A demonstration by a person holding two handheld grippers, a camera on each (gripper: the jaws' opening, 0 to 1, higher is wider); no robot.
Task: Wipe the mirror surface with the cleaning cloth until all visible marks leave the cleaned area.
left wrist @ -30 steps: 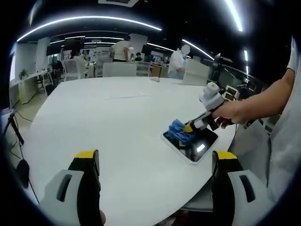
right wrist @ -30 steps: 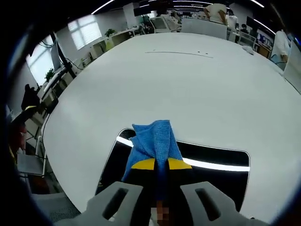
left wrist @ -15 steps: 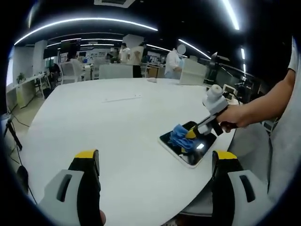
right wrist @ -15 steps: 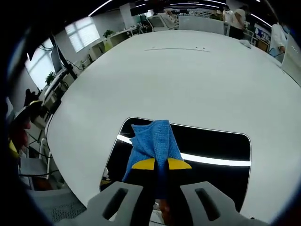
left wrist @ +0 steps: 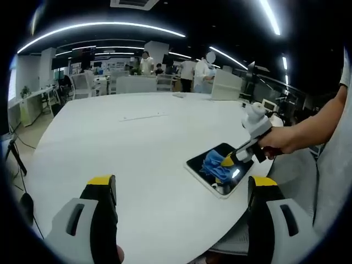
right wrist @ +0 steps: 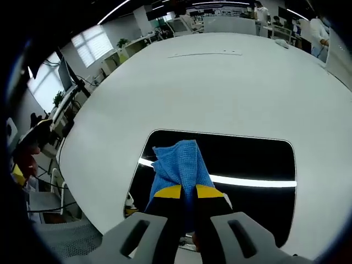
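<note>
Your right gripper [right wrist: 188, 192] is pinching the blue cloth [right wrist: 179, 165] on the mirror [right wrist: 247, 159], white worktop [right wrist: 220, 93] beneath, your left gripper [left wrist: 181, 192] is hanging wide open at 6 o'clock, holding nothing.

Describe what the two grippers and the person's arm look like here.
The left gripper has grey moulded bodies and black jaws capped with yellow tips. The right gripper matches it: grey shells, black jaws, yellow tips, with a white handle section. The person's arm is bare below a short white sleeve.
</note>
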